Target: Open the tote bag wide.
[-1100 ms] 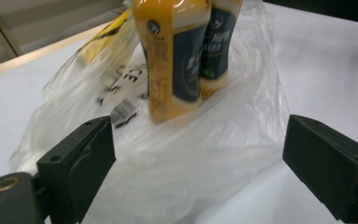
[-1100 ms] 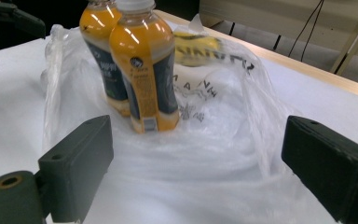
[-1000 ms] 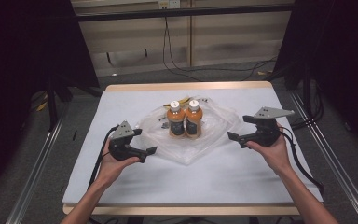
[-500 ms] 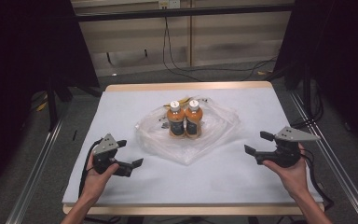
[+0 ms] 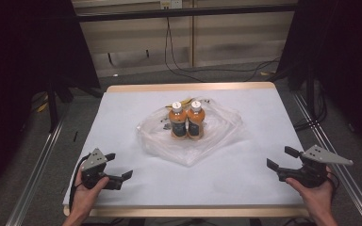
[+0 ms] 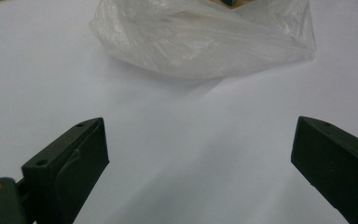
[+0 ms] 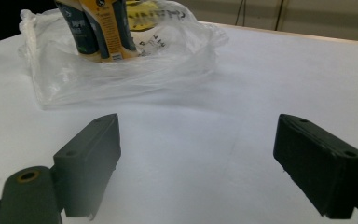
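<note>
So over the last second both grippers have backed right off the bag. A second ago they sat close on either side of the plastic bag, level with the bottles; half a second ago they were already partway back, and now the left gripper is down near the front left corner of the table and the right gripper is near the front right edge, both well apart from the bag. Jaws on both are spread wide with nothing between them; each gripper view shows just bare white tabletop between the two black jaws. The bag looks the same as it did a second ago: lying crumpled and flattened out in the middle of the table, a bit toward the far side, with the two orange bottles standing upright side by side on or in it, touching each other. From the right gripper view the bottles look like they're sitting inside the folded-down plastic, though I can't tell for sure whether the bag wraps around them or just lies under them. My read: the hands pulling back to the near edge with empty jaws looks like a rest pose, so either the bagging work is wrapped up or this is a pause before going back in.
</note>
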Action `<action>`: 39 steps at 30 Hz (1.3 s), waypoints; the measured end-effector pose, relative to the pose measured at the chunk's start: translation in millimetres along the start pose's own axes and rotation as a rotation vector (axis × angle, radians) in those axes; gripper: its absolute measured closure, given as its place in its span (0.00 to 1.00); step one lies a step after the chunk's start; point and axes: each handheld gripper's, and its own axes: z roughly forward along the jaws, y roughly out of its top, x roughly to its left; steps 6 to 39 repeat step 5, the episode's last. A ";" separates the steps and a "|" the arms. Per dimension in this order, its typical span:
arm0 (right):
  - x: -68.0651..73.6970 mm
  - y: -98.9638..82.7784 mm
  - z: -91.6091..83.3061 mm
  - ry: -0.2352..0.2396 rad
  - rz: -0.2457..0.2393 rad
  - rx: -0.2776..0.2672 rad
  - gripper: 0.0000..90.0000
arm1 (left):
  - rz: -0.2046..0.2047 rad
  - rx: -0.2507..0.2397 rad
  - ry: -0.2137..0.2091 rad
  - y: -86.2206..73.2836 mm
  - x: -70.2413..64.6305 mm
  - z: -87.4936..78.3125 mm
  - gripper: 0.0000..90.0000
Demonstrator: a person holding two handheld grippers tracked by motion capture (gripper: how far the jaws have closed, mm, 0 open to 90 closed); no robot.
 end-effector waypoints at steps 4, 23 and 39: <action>2.7 -2.2 -0.8 -0.006 -0.017 0.004 0.13 | 0.000 -0.028 -0.004 -3.4 1.9 -9.1 0.04; 2.5 -2.6 -0.2 -0.005 -0.016 0.011 0.13 | 0.000 -0.028 -0.004 -3.4 1.9 -9.1 0.04; 2.5 -2.6 -0.2 -0.005 -0.016 0.011 0.13 | 0.000 -0.028 -0.004 -3.4 1.9 -9.1 0.04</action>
